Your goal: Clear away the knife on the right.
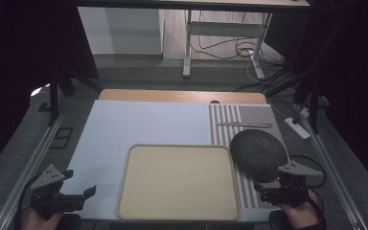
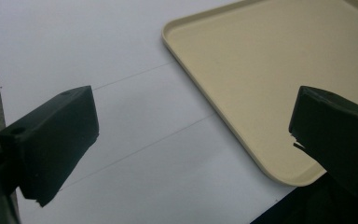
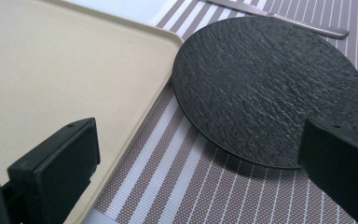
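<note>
Two tools wait at the near edge of the worktop (image 1: 124, 124), both with jaws spread wide and nothing between them. At the near left, the left tool (image 1: 88, 194) hovers over the pale blue sheet (image 1: 139, 124), just beside the near left corner of the beige tray (image 1: 178, 181), which carries nothing. At the near right, the right tool (image 1: 263, 191) points at the dark round plate (image 1: 258, 154). This plate lies flat on the striped mat (image 1: 249, 120), its left edge touching or almost touching the right rim of the tray. Farther on the same mat lies a metal knife (image 1: 244, 125), well apart from both tools.

The step in hand seems to be taking the plate with the right tool. Because the plate is flat and thin, I think one jaw should slide under its near rim and the other come over it, low and level. Closing slowly would help, so the plate does not push against the tray.
</note>
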`<state>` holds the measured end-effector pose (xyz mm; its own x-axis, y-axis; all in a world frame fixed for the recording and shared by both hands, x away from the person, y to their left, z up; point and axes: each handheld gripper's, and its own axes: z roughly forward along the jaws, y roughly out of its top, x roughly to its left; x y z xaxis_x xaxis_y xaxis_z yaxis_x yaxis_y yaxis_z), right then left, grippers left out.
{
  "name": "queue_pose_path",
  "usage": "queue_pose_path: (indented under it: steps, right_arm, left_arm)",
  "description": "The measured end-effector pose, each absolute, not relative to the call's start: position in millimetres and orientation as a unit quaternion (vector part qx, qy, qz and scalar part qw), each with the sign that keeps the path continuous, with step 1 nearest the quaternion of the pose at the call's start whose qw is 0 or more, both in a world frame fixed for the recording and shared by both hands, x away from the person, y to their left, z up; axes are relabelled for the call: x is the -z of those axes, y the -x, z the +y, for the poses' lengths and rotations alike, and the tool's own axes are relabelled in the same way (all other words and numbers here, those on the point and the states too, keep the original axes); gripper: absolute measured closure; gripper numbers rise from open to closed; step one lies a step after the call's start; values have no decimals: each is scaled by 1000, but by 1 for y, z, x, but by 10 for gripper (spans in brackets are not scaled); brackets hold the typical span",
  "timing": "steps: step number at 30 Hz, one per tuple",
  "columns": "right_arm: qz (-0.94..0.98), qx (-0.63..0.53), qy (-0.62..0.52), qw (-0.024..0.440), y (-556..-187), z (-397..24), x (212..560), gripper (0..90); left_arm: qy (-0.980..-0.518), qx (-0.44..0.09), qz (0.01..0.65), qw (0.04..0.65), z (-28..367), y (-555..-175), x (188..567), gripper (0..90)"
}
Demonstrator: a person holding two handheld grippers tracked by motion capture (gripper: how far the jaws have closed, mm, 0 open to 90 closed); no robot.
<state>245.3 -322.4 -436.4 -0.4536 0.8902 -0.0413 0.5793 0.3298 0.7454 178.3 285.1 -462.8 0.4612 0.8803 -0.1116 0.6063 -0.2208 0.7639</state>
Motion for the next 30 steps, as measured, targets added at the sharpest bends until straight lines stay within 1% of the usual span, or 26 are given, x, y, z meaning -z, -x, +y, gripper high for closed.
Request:
queue_pose_path:
  steps: [13, 21, 30]
  right_arm:
    - [791, -329, -467, 217, -248, -321, 438, 0]
    - [804, -319, -461, 199, -252, -318, 439, 0]
    - [809, -322, -454, 190, -254, -316, 439, 0]
  left_arm:
    - [-768, -179, 487, 376, 282, -179, 463, 26]
    - [-766, -175, 488, 379, 283, -179, 464, 29]
    - [-764, -173, 491, 381, 284, -179, 464, 30]
